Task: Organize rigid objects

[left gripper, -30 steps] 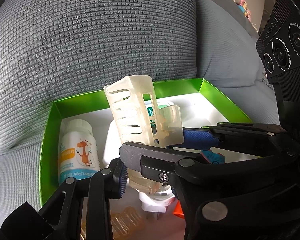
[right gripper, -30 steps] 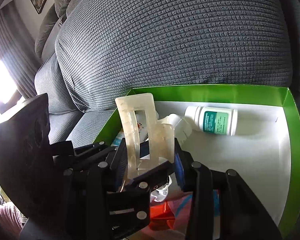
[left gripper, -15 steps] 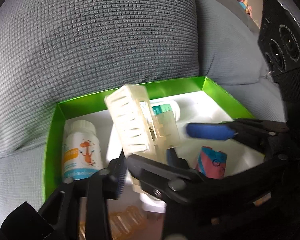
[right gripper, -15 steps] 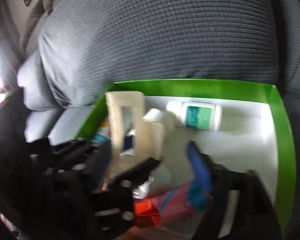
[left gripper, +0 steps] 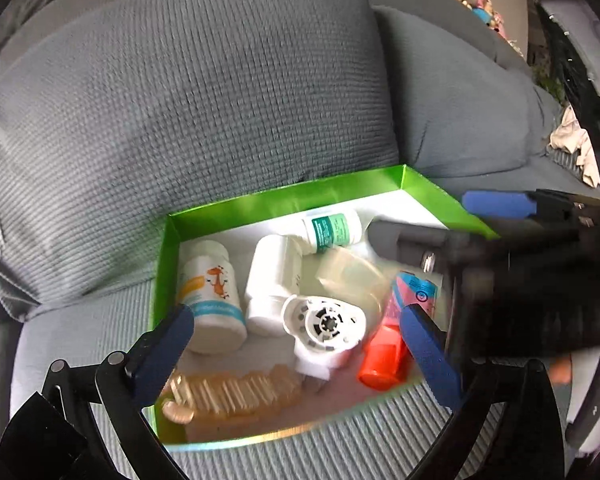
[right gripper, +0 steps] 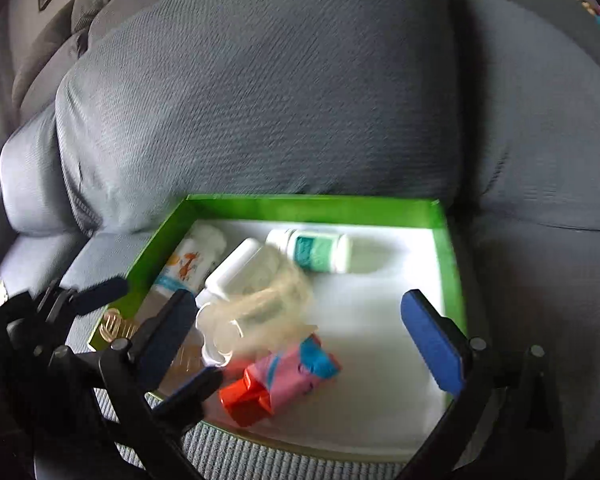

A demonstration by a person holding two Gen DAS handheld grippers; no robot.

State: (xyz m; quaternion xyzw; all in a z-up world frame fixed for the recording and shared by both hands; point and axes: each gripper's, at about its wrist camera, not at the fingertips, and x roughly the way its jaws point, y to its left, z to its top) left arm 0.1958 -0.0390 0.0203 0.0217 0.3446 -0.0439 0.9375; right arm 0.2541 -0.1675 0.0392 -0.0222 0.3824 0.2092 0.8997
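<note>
Lying blurred among bottles in the box (left gripper: 284,200), the hair clip (right gripper: 268,300) sat free; both grippers' fingers were spread, holding nothing.

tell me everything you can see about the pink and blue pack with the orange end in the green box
The pink and blue pack is a small soft-looking packet, pink in the body with a blue band at its far end and an orange-red end toward the cameras. It lies flat on the white floor of the green box, near the front edge, angled diagonally. A blurred translucent hair clip sits just behind it; whether they touch is unclear. Neither gripper holds it.
</note>
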